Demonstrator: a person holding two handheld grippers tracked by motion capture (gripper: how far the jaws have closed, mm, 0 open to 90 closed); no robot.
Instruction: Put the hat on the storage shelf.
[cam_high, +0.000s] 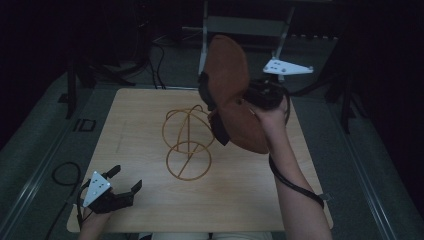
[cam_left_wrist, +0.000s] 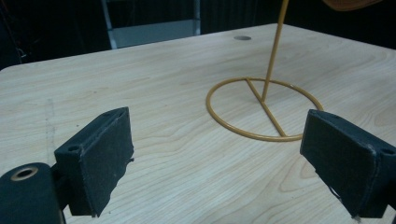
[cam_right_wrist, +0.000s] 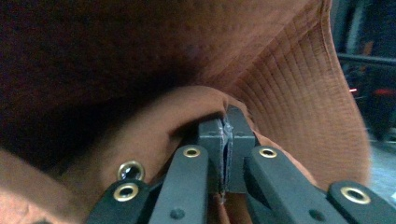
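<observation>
Left gripper (cam_high: 126, 182): jaws spread wide, nothing between the pads; sits low at the near left corner of the table (cam_high: 140, 210).
Wire stand (cam_high: 188, 145): mustard-yellow; flat ring base with a cross bar, thin upright rod, curved hoops on top. Stands ahead of the left gripper and to its right, apart from both jaws.
Hat (cam_high: 232, 95): rust-brown fabric bucket hat, brim stitched in close parallel rows, one metal eyelet (cam_right_wrist: 130, 170) in the side; hangs crumpled in the air just above and right of the wire stand.
Right gripper (cam_right_wrist: 226, 135): jaws clenched on a fold of the hat's cloth; raised over the table's far right part.
Hat position: directly at the right gripper's tips, spreading left from them.
</observation>
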